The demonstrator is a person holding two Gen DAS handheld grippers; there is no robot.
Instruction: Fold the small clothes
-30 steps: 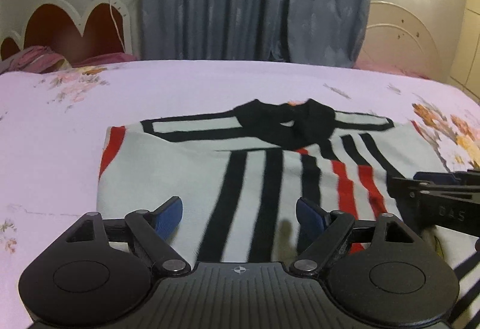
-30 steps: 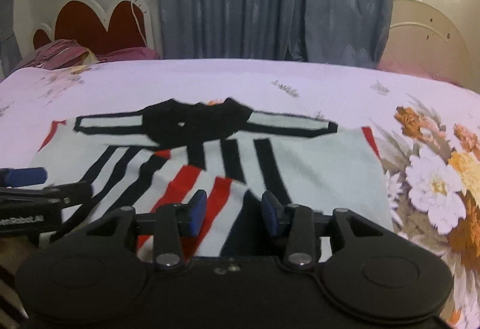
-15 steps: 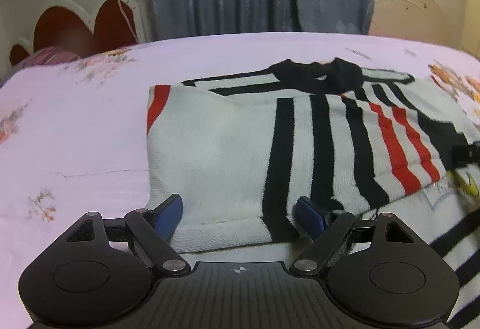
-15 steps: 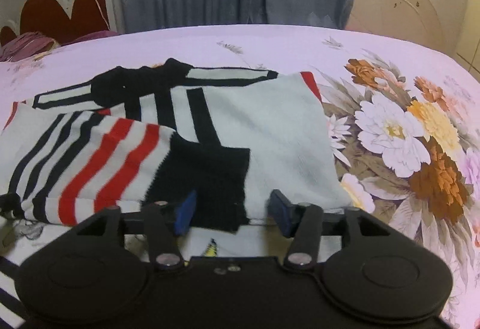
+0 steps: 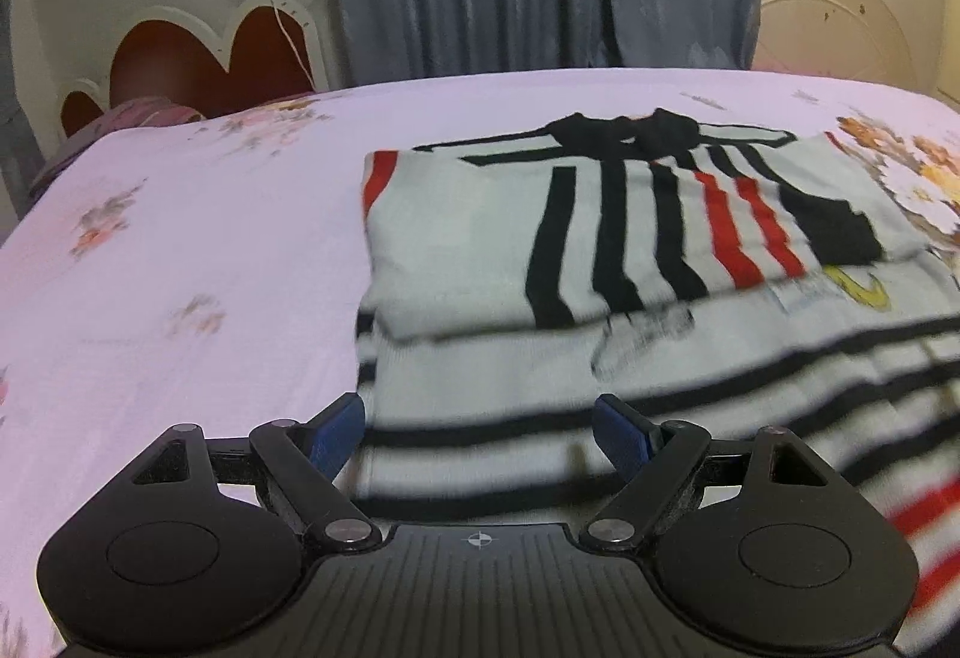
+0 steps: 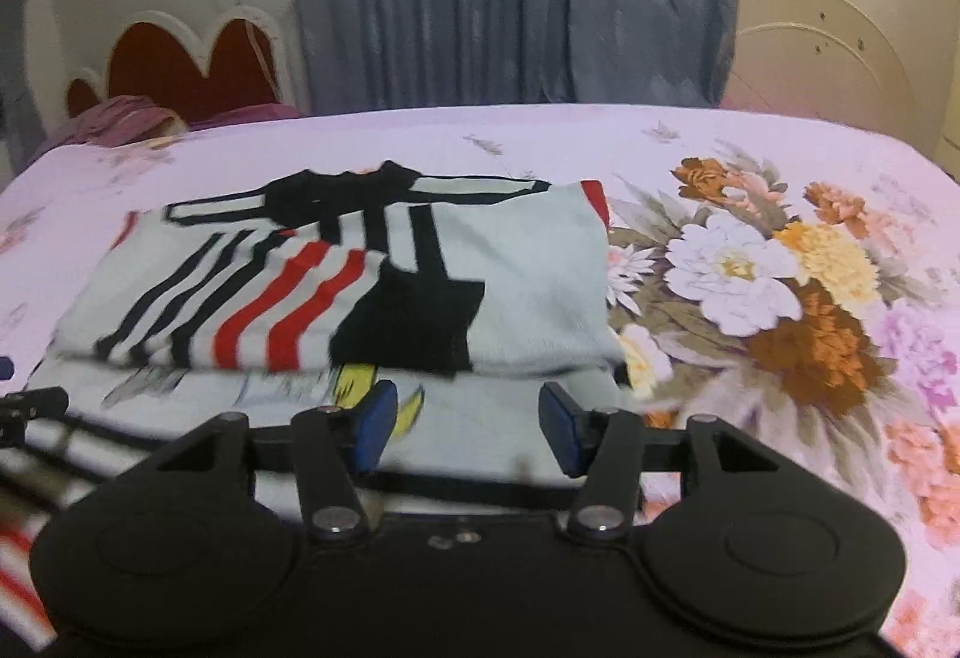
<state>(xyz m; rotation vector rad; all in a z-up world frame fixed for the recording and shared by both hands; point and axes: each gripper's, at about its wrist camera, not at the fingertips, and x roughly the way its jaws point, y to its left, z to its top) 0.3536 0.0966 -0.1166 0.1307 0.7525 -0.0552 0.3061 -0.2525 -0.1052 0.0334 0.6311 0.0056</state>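
Sweater (image 5: 600, 238), 1, folded on bed (image 5: 210, 238). 2 grippers: left (image 5: 478, 433) & right (image 6: 467, 421), fingers apart, empty.

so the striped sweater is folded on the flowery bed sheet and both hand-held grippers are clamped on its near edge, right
Not quite. The striped sweater does lie folded on the flowery bed sheet, but neither gripper grips it. The left hand-held gripper and the right hand-held gripper both stand open with nothing pinched; each wrist view shows the blue pads apart, above the cloth.
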